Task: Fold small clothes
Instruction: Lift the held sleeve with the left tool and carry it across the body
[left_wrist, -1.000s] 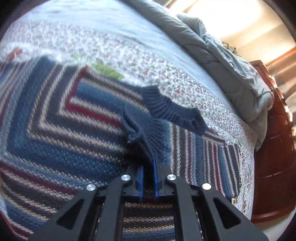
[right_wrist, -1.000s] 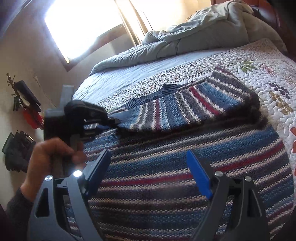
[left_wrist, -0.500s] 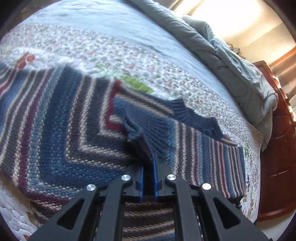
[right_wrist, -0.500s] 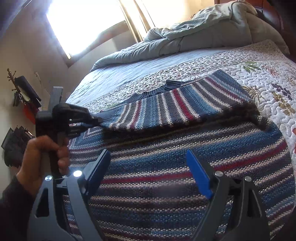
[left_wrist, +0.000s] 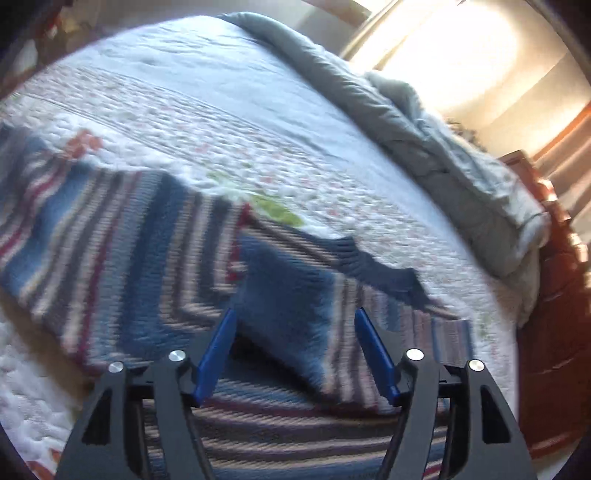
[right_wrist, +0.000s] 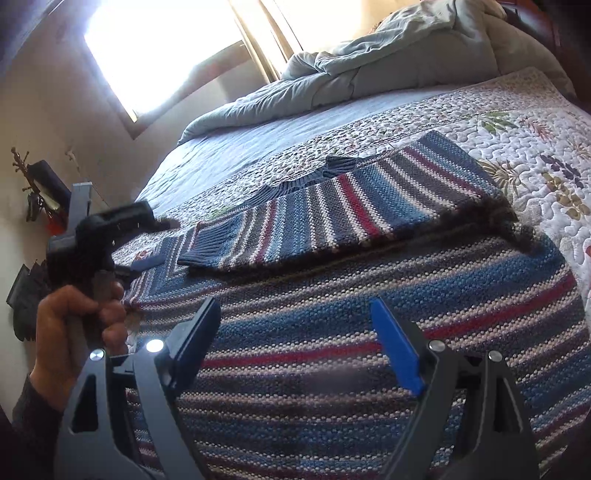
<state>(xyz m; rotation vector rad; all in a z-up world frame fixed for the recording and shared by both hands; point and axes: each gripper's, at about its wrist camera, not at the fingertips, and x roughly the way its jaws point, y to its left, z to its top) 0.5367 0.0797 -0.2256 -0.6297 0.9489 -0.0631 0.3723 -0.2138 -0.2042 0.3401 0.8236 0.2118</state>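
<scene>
A striped knit sweater (right_wrist: 351, 332) in blue, red, grey and cream lies flat on the bed. One sleeve (right_wrist: 332, 218) is folded across its body, its navy ribbed cuff (right_wrist: 207, 251) pointing left. In the left wrist view the sweater (left_wrist: 122, 258) is blurred, and the navy cuff (left_wrist: 291, 306) lies just ahead of my left gripper (left_wrist: 293, 321), which is open and empty. The left gripper also shows in the right wrist view (right_wrist: 147, 243), held in a hand, left of the cuff. My right gripper (right_wrist: 295, 314) is open and empty over the sweater's body.
The bed has a white floral quilt (right_wrist: 535, 155) and a rumpled grey duvet (right_wrist: 369, 66) at its head. A bright window (right_wrist: 159, 48) is behind. A wooden bed frame (left_wrist: 554, 350) runs along the right in the left wrist view. Dark items hang on the wall (right_wrist: 37, 192).
My left gripper carried the sleeve cuff across the sweater, then opened and let it go; the cuff now lies on the sweater. The right gripper stayed open and hardly moved.
</scene>
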